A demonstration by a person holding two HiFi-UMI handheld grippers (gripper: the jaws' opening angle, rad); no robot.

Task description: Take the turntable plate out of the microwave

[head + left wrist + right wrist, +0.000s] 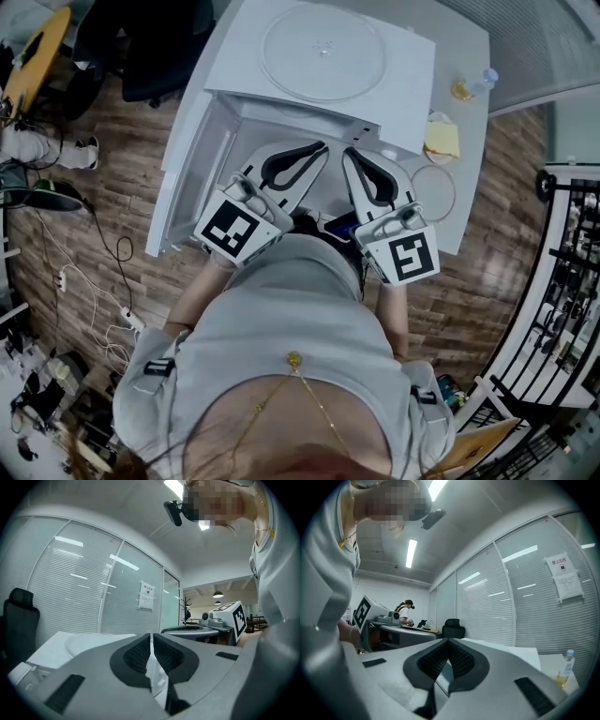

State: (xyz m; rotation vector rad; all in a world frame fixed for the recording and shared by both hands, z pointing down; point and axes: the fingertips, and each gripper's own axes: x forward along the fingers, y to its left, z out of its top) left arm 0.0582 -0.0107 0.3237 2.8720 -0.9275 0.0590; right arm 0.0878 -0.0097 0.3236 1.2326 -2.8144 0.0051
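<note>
**Both my tools shut on nothing before the open microwave; the turntable plate lies on top of it.**

Nearest me are my two tools, side by side. The left tool [319, 148] has its jaws pressed together with nothing between them, and the right tool [352, 156] is the same. Just past their tips stands one white microwave [398, 98], its door [190, 173] swung open to my left. One clear glass turntable plate [323, 52] lies flat on the microwave's top, outside the cavity. To the right on the white worktop [469, 159] I count one clear ring [454, 192], one yellow sponge-like piece [441, 141] behind it, and one small bottle [474, 86] of yellowish liquid farther back. One dark office chair [155, 47] stands beyond, at far left.
</note>
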